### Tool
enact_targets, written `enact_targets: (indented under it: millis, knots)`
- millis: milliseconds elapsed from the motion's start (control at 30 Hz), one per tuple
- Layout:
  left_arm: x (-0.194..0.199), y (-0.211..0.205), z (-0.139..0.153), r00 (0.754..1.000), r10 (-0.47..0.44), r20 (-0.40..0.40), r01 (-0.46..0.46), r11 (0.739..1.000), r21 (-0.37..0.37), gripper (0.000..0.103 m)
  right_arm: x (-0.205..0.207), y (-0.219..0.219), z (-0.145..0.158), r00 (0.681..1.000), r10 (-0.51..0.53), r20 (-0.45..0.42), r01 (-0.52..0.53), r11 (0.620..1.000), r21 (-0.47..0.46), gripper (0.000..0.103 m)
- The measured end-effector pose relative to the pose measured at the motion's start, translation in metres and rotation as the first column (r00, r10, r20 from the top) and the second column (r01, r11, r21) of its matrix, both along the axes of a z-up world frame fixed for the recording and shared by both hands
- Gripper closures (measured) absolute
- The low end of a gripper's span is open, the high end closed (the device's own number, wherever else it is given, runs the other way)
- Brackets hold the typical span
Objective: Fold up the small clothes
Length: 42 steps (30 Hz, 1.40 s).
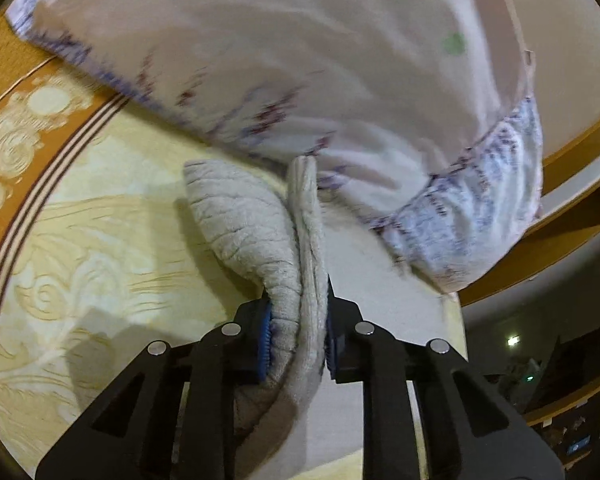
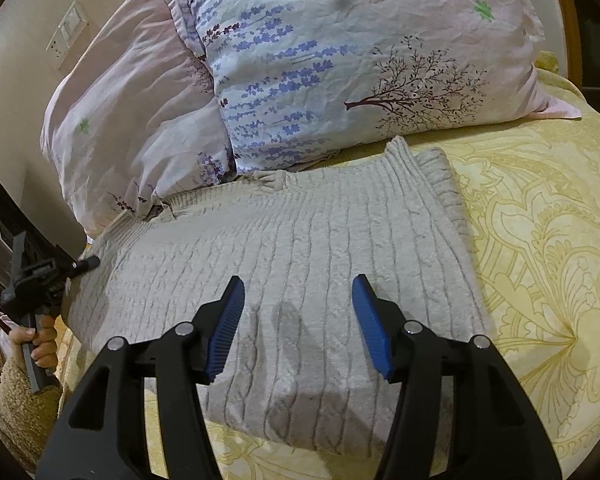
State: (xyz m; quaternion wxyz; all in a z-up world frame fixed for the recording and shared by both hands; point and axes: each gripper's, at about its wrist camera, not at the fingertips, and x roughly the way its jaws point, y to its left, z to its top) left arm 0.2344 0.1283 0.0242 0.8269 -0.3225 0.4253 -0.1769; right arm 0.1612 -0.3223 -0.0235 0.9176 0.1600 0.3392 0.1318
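Grey sweater on a yellow bedspread, pillows crowding its far edge.
Left wrist: left gripper (image 1: pixel 298 334) pinches a sweater (image 1: pixel 260 232) fold; blurred pillow (image 1: pixel 300 60) looms behind. Right wrist: right gripper (image 2: pixel 298 328) hovers half-spread, empty, over the sweater; bedspread (image 2: pixel 539 240) beneath.

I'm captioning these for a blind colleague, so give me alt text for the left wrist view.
The left tool is shut on a bunched fold of grey knit sweater, lifting it off a yellow patterned bedspread. A blurred floral pillow fills the top of the view.
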Motion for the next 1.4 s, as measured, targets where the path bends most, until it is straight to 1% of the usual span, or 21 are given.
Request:
enact_targets:
  millis: [200,333,433,467,500,533,567,700,767,833,867,900,933,967,1033,1067,1100,1233,1267,1300,1400]
  knots:
    - [0.012,-0.049,0.029,0.996,-0.067,0.058,0.072,0.993,-0.093,0.085,0.000,0.004,0.005,1.000,0.020,0.016,-0.020,1.000,0.009,0.047]
    - [0.025,-0.103,0.037,0.986,-0.150,0.078,0.159,0.979,-0.130,0.085,-0.002,0.001,0.008,1.000,0.018,0.026,-0.018,1.000,0.011,0.047]
    - [0.030,-0.137,0.030,0.979,-0.191,0.064,0.199,0.968,-0.151,0.086,-0.004,-0.004,0.009,1.000,0.005,0.030,-0.006,1.000,0.015,0.047]
    - [0.031,-0.146,0.027,0.977,-0.205,0.058,0.212,0.964,-0.159,0.088,-0.004,-0.007,0.009,1.000,0.001,0.029,-0.001,1.000,0.017,0.047]
    - [0.031,-0.156,0.024,0.974,-0.219,0.051,0.225,0.961,-0.164,0.096,-0.005,-0.009,0.008,1.000,-0.004,0.028,0.003,1.000,0.016,0.047]
    - [0.031,-0.169,0.020,0.969,-0.243,0.048,0.248,0.955,-0.165,0.097,-0.005,-0.011,0.007,1.000,-0.009,0.026,0.008,1.000,0.016,0.047]
    - [0.031,-0.178,0.016,0.962,-0.267,0.049,0.271,0.947,-0.169,0.103,-0.005,-0.013,0.007,1.000,-0.011,0.023,0.011,1.000,0.016,0.047]
    - [0.031,-0.213,-0.005,0.935,-0.355,0.001,0.350,0.922,-0.165,0.103,-0.003,-0.018,0.010,1.000,-0.010,0.020,0.009,0.999,0.049,0.047]
    - [0.027,-0.213,-0.008,0.928,-0.373,0.000,0.365,0.911,-0.193,0.103,0.000,-0.018,0.014,1.000,0.021,0.016,-0.023,0.995,0.100,0.047]
    - [0.020,-0.200,-0.001,0.928,-0.372,0.030,0.370,0.907,-0.202,0.103,0.007,-0.016,0.018,0.997,0.071,0.006,-0.071,0.984,0.162,0.047]
    - [0.016,-0.190,0.005,0.932,-0.360,0.049,0.363,0.910,-0.199,0.103,0.013,-0.014,0.020,0.994,0.111,-0.006,-0.107,0.972,0.211,0.047]
    - [0.012,-0.177,0.012,0.939,-0.337,0.066,0.343,0.921,-0.184,0.102,0.021,-0.010,0.021,0.987,0.158,-0.022,-0.147,0.951,0.272,0.047]
    - [0.008,-0.167,0.016,0.946,-0.313,0.078,0.322,0.932,-0.165,0.101,0.025,-0.008,0.021,0.982,0.185,-0.031,-0.167,0.938,0.303,0.047]
    - [0.005,-0.156,0.020,0.954,-0.288,0.088,0.298,0.945,-0.137,0.097,0.034,-0.002,0.021,0.972,0.230,-0.048,-0.199,0.914,0.353,0.047]
    - [0.001,-0.129,0.024,0.971,-0.221,0.094,0.230,0.969,-0.089,0.066,0.050,0.012,0.018,0.953,0.292,-0.086,-0.234,0.882,0.409,0.046]
    - [-0.001,-0.122,0.024,0.977,-0.192,0.092,0.198,0.978,-0.068,0.042,0.055,0.018,0.016,0.947,0.306,-0.102,-0.239,0.878,0.415,0.046]
    - [-0.002,-0.110,0.024,0.986,-0.140,0.091,0.143,0.989,-0.027,0.038,0.059,0.024,0.013,0.941,0.316,-0.122,-0.240,0.877,0.416,0.046]
    - [0.003,-0.093,0.008,0.995,-0.097,0.037,0.096,0.995,0.035,0.038,0.078,0.046,-0.004,0.915,0.337,-0.221,-0.223,0.880,0.420,0.046]
    - [0.005,-0.092,0.004,0.995,-0.099,0.019,0.098,0.994,0.052,0.038,0.081,0.051,-0.008,0.910,0.334,-0.245,-0.214,0.885,0.413,0.046]
    - [0.007,-0.092,-0.002,0.994,-0.106,-0.006,0.106,0.992,0.067,0.038,0.083,0.054,-0.008,0.908,0.337,-0.248,-0.216,0.886,0.411,0.046]
    - [0.013,-0.104,-0.015,0.989,-0.141,-0.043,0.144,0.987,0.071,0.038,0.086,0.062,-0.006,0.903,0.345,-0.255,-0.223,0.886,0.407,0.046]
